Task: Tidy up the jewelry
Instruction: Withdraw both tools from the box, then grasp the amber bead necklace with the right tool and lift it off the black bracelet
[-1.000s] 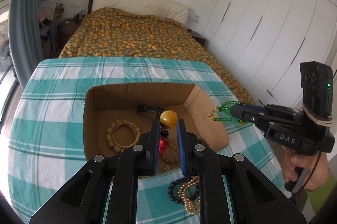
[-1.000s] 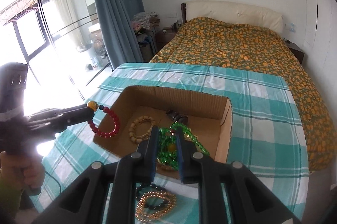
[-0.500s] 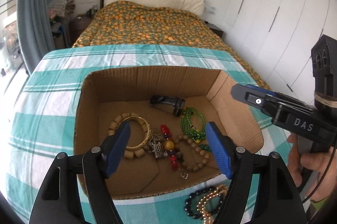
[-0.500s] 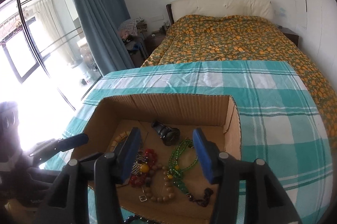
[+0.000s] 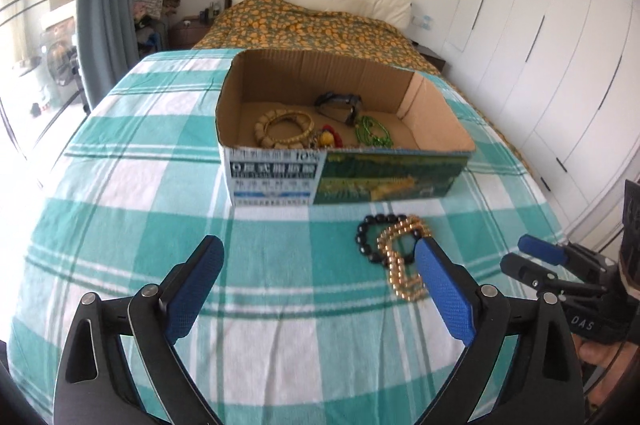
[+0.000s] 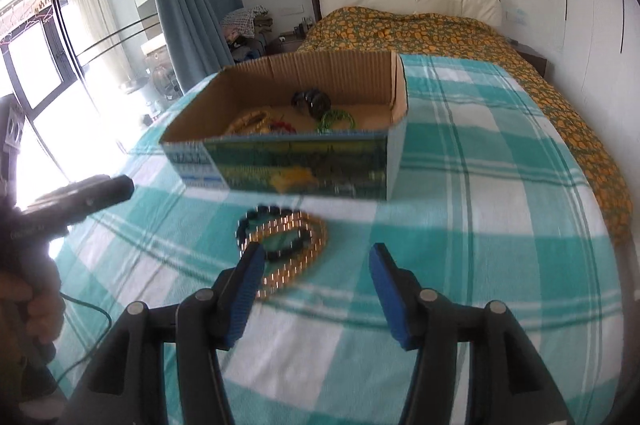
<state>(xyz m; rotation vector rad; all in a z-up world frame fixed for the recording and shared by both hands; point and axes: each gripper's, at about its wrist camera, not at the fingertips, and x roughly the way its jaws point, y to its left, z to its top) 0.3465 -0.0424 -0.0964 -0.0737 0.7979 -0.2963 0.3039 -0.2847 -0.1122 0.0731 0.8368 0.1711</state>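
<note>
Black left tool point(image 5: 318, 259), blue textured pads point(image 5: 444, 291) (silver screws), "DAS" marking.

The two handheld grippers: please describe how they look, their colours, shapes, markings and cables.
The left gripper and the right gripper look alike: black angular frames with silver rivets, each carrying two flat fingers faced with textured blue pads. The right gripper's side shows white letters "DAS". A thin black cable hangs from the left one. Bare hands grip them.
</note>
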